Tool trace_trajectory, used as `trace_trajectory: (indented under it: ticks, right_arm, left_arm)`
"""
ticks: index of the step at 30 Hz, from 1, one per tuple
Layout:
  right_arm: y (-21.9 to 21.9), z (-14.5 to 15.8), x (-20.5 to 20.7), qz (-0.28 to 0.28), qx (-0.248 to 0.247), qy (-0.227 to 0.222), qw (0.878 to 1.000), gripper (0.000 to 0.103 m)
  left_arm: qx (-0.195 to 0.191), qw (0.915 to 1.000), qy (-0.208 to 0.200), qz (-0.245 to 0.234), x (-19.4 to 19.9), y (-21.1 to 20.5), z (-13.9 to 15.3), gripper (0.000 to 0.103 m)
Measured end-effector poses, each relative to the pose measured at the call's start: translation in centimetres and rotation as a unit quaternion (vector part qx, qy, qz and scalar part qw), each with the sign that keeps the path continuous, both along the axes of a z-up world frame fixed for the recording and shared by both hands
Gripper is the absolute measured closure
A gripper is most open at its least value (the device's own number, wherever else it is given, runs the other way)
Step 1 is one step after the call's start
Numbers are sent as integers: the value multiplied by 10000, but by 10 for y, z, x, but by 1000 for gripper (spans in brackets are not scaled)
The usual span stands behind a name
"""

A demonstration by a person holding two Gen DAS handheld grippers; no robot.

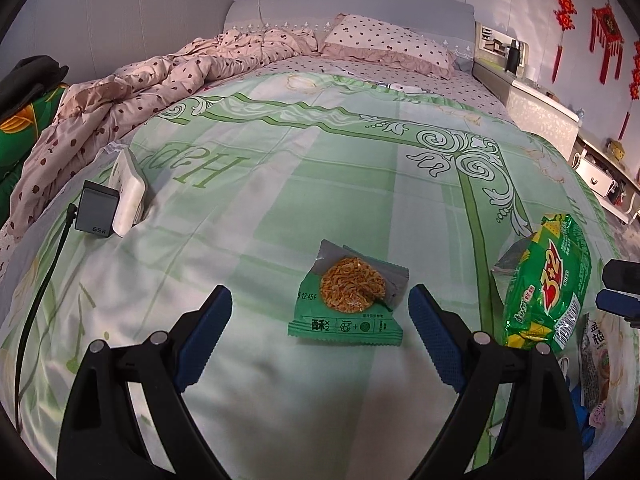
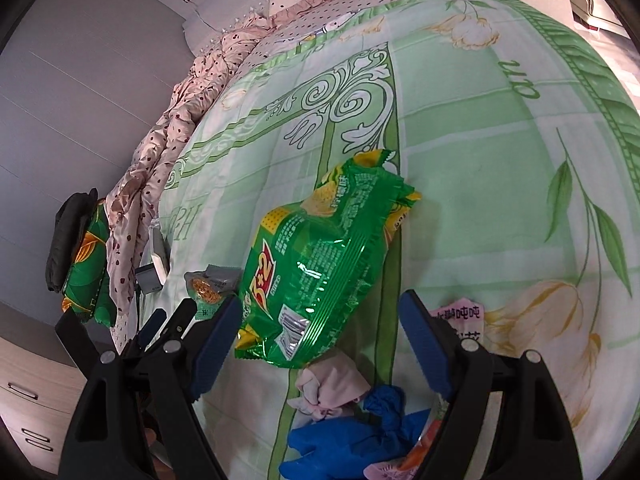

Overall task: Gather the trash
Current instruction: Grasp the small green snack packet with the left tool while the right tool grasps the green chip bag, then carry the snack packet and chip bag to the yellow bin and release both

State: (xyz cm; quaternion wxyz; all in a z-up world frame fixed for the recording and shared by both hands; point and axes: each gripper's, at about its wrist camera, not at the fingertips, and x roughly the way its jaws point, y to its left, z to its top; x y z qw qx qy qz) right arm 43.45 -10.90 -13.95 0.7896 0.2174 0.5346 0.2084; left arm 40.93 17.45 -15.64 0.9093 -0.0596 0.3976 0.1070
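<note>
A: Which step is in hand, would you say?

B: The approach, I am judging; both tools are hanging over the bed (image 1: 280, 168), and nothing is being held. The left gripper (image 1: 320, 312) is standing with jaws wide apart and empty, framing the small torn snack packet (image 1: 348, 296) that is lying flat on the green quilt; the pads are not touching it.

A: And the other side?

B: The right gripper (image 2: 316, 328) is gaping too; the big green biscuit bag (image 2: 320, 264) is lying crumpled ahead of its fingers, its near end sitting between the blue pads (image 2: 424, 344), though I am not seeing them pressing on it.

A: So what is the next move calling for?

B: Each tool is needing to drop onto its wrapper and close; the flat packet is offering little edge to pinch on soft bedding, so a low, shallow angle is looking wise to me; the puffy bag is likely crushing easily. More litter is waiting nearby: a pink wad (image 2: 332, 388), a blue glove-like scrap (image 2: 352, 440) and a pink printed sachet (image 2: 460, 316).

A: The room?

B: A spotted duvet (image 1: 120, 96) is bunching along the bed's left side; a charger (image 1: 96, 212) is resting by a white power strip (image 1: 128, 188); red ornaments (image 1: 608, 32) are hanging on the wall.
</note>
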Motion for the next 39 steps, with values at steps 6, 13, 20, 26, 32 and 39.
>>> trace_trajectory:
  ticks: [6,13,20,26,32,39]
  right_arm:
    - [13,-16,14,76,-19,111,9999,26]
    - [25,-27,20,216,0,155,9996,50]
    - [27,-27,20,314,-10,116,9994,90]
    - [23,-10,12,278,-117,-167,9994,92]
    - [1,21,-4,178,58,-449,9988,92]
    - [-30,48,-37,103,202,-605,9979,92]
  left_arm:
    - [-48,9999,117,4,20,1,-18,19]
    - [-54,9998,179,-97,29,-1,-32,53]
    - [-96,9997,202,-135,29,-1,-34,93]
    - [-179,9997,106,-129,24,3,-26,102]
    - [-242,9996,-63,-159,5,5,-5,103]
    - [-206,9988,-266,-348,-28,-5,27,103]
